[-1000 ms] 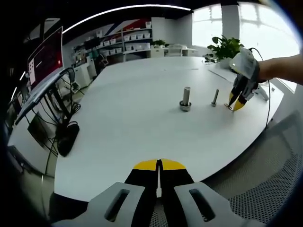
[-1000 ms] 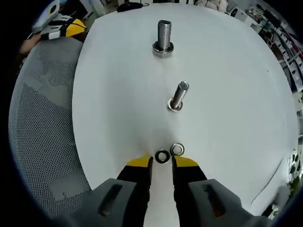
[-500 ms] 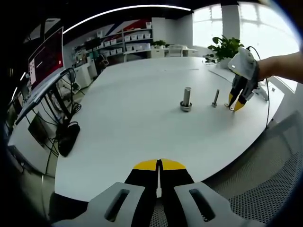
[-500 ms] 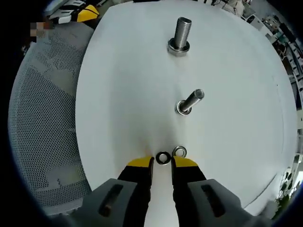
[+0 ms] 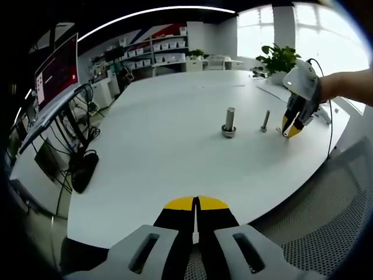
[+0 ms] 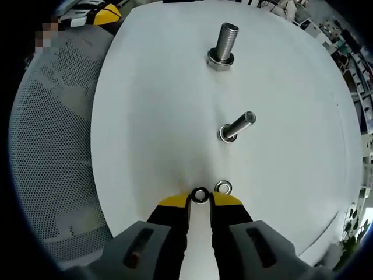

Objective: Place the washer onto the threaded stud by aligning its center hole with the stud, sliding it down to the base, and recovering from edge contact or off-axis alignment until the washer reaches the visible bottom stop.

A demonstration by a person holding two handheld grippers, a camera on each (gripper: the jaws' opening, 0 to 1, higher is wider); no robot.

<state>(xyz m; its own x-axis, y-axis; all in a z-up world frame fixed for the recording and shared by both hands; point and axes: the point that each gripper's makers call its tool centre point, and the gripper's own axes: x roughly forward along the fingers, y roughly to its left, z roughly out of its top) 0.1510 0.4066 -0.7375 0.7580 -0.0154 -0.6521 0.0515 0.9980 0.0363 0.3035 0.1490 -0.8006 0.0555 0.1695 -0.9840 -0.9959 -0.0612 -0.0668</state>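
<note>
Two small washers lie on the white table (image 6: pixel 151 116) just ahead of my right gripper (image 6: pixel 200 202). The dark washer (image 6: pixel 200 195) sits at the gap between the open yellow tips; the brighter washer (image 6: pixel 222 187) lies just right of it. Beyond them stands the thin threaded stud (image 6: pixel 236 126), and farther off the thick stud (image 6: pixel 224 42) with a ring at its base. In the left gripper view, the thick stud (image 5: pixel 229 121) and thin stud (image 5: pixel 265 121) stand mid-table, with the right gripper (image 5: pixel 289 129) tip-down beside them. My left gripper (image 5: pixel 196 204) is shut and holds nothing, near the table's front edge.
A grey mesh chair (image 6: pixel 52 134) lies along the table's edge on the left of the right gripper view. A monitor (image 5: pixel 55 73), cables and shelves stand beyond the table's left side. A potted plant (image 5: pixel 277 58) sits at the far end.
The right gripper view has shifted slightly, and the tips sit a little closer around the dark washer. The left gripper has stayed still.
</note>
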